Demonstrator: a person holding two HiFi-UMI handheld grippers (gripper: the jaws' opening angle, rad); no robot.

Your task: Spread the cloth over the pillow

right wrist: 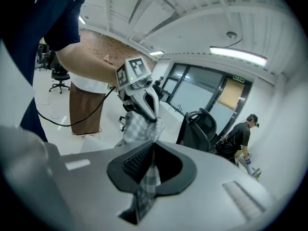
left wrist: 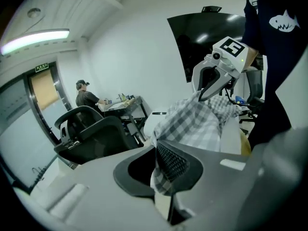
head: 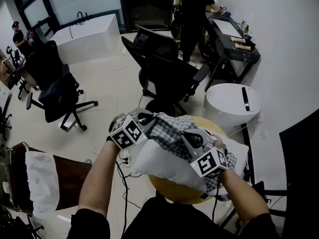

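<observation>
Office floor bkgd: left hand-held gripper & right hand-held gripper clenched on grey-checked fabric cloth over white pillow; nxt prob. pull apart.

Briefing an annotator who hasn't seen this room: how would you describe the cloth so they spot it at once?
Low in the head view a white pillow lies on a round yellow top. Bunched over it, clamped at either end by the left gripper and right gripper, is the cloth: the only grey-and-white checked thing there.
</observation>
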